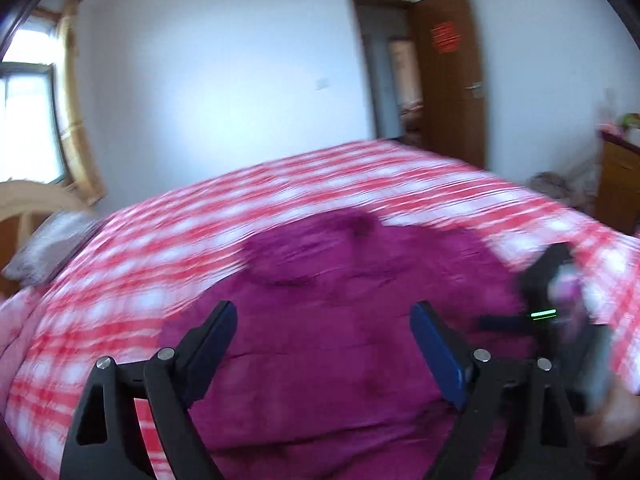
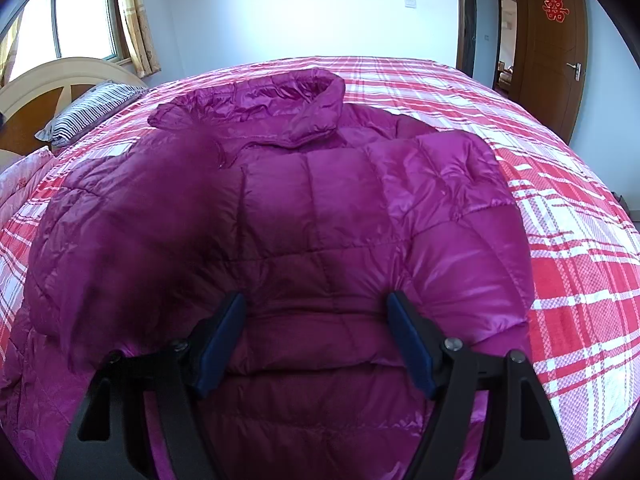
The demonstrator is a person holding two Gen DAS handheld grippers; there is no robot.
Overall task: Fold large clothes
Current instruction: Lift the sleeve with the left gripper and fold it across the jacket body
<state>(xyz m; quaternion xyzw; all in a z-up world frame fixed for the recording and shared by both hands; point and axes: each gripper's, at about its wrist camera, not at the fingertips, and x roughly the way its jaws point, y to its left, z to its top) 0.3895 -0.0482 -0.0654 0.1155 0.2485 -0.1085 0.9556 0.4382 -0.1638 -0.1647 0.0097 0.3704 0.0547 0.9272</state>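
Right wrist view shows the jacket (image 2: 312, 216) spread on the bed (image 2: 560, 240), both hand-held grippers, right (image 2: 316, 312) and left (image 1: 324, 320), spread apart and empty above it; puffy, light, slippery, best pinched at hem or sleeve.

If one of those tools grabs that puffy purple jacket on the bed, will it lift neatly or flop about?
Probably flop: the purple jacket is soft quilted padding that already lies rumpled, its sleeve folded over. It likely weighs little for its bulk, being puffy. The shiny shell looks slick, so a thin pinch might slip.
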